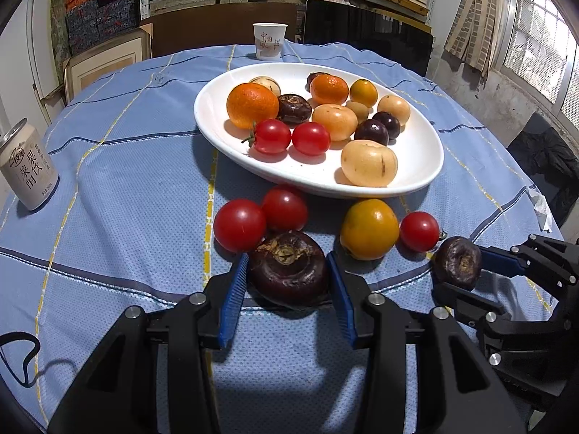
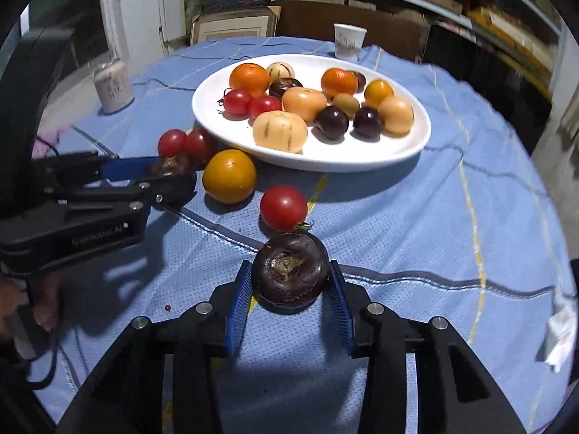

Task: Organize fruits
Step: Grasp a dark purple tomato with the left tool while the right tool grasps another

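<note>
Dark water chestnuts sit between the blue pads of both tools: the left tool point(image 1: 288, 271) clamps one point(image 1: 289, 269) on the surface, the right tool point(image 2: 289, 280) brackets another point(image 2: 290, 269), contact unclear; next each needs lifting ahead to the white plate point(image 1: 427, 166), by my reading

Can point(image 1: 29, 166) reads 梨饮; paper cup point(image 1: 269, 41) 中国

My left gripper point(image 1: 288, 271) tilts down toward the table, blue pads touching both sides of a dark chestnut point(image 1: 288, 267). My right gripper point(image 2: 290, 271) at its 3 o'clock tilts down too, pads beside a second chestnut point(image 2: 290, 269). My left hand point(image 2: 21, 307) grips the handle
</note>
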Demonstrator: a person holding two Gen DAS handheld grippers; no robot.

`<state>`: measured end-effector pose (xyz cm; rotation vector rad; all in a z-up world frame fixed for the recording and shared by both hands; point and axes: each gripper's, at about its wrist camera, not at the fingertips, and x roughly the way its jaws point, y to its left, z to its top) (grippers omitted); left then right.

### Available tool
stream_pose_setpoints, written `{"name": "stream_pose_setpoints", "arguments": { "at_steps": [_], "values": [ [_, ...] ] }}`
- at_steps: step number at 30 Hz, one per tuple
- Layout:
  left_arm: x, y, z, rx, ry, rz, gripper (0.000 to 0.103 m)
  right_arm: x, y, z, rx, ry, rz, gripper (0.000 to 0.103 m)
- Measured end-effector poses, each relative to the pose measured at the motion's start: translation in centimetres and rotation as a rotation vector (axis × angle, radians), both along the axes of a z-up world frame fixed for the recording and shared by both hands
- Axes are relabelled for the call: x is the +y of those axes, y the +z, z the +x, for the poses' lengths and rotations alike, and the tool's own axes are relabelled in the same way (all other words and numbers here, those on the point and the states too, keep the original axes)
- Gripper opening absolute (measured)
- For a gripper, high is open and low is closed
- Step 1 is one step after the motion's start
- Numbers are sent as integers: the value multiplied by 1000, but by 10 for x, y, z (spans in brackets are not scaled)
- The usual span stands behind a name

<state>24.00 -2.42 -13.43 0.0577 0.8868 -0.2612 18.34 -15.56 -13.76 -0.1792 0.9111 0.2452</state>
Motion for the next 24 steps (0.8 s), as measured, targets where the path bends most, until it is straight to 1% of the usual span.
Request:
{"name": "stream_pose_setpoints", "arguments": {
  "at_steps": [8,16,20,24],
  "values": [
    [1,1,-1,-6,3,-1,43,-11,0,-6,14,-29,60,42],
    [0,4,-5,-24,6,13,43,-16,0,-12,11,-45,83,42],
    [3,5,-7,-25,15,6,43,-20,1,-18,6,-54,93,42],
    [4,10,-15,-50,19,10,43,-22,2,-24,-6,-62,100,42]
  ]
}}
